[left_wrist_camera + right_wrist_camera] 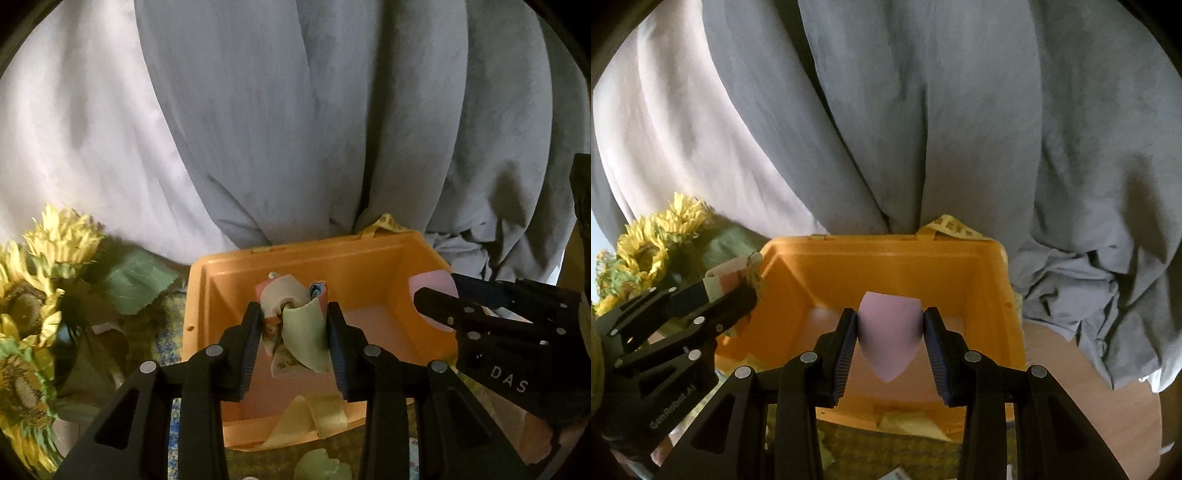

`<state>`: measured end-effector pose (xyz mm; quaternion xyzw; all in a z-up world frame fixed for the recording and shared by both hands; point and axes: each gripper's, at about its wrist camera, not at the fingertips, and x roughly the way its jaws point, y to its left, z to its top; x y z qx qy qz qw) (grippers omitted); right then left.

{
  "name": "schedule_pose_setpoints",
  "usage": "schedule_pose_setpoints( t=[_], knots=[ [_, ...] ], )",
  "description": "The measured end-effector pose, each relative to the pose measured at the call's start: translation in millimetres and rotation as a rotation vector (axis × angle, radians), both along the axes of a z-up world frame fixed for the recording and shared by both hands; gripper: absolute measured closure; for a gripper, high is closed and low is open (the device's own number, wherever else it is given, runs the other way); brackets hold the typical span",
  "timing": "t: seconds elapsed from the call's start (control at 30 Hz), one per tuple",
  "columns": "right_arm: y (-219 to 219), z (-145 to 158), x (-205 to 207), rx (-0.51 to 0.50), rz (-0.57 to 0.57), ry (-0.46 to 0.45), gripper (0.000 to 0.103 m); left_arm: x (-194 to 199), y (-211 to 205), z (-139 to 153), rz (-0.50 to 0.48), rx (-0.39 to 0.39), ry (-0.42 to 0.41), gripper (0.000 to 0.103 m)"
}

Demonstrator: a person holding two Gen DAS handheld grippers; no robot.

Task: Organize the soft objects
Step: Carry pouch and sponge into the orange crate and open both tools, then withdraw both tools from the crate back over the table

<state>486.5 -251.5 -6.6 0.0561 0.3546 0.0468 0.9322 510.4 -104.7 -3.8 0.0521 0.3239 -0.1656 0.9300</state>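
Both black two-finger grippers hang over the open orange plastic bin [990, 295], each clamped on a soft object. Seen from the left wrist camera, the left gripper [293, 338] presses its blue ribbed pads [248, 347] against a small bundle of soft pieces [291, 325]: a beige rounded piece and a pale green curved piece on top, with pink and patterned bits showing between and under them. The bundle sits above the bin's inside, toward its near left part. From the right wrist camera, the right gripper [891, 345] squeezes a pink teardrop-shaped makeup sponge [888, 332] between its pads, pointed tip toward the camera, blunt cut end toward the bin's far wall. The sponge hangs above the middle of the bin.

Each gripper shows in the other's view: the right one enters from the right edge of the left camera's picture with the pink sponge at its tip, the left one from the left edge of the right camera's picture.

A pale yellow soft strip [314, 417] drapes over the bin's near rim. Yellow artificial sunflowers [48, 254] with green leaves stand to the left of the bin. Grey draped curtain fabric [923, 122] hangs behind, its lower folds bunched just right of the bin on a light wooden tabletop [1108, 417]
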Motion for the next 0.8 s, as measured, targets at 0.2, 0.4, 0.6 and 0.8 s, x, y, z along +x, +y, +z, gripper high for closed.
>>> schedule_pose_setpoints(
  t=[0.2,0.4,0.6,0.8],
  knots=[
    [-3.5,-9.1,9.6,-0.001,-0.008,0.025,0.049,7.3,-2.5,-7.6,0.011,0.026,0.01,0.052],
    [-7.5,-10.8,9.2,-0.015,-0.032,0.022,0.042,0.9,0.4,-7.9,0.044,0.049,0.016,0.038],
    [-9.4,-7.0,-7.9,-0.018,-0.059,0.01,0.037,-19.0,5.0,3.5,0.099,0.085,-0.014,0.03],
    [-10.3,7.0,-33.3,0.001,-0.093,-0.023,0.03,-50.5,12.9,28.5,0.139,0.087,-0.085,0.021]
  ],
)
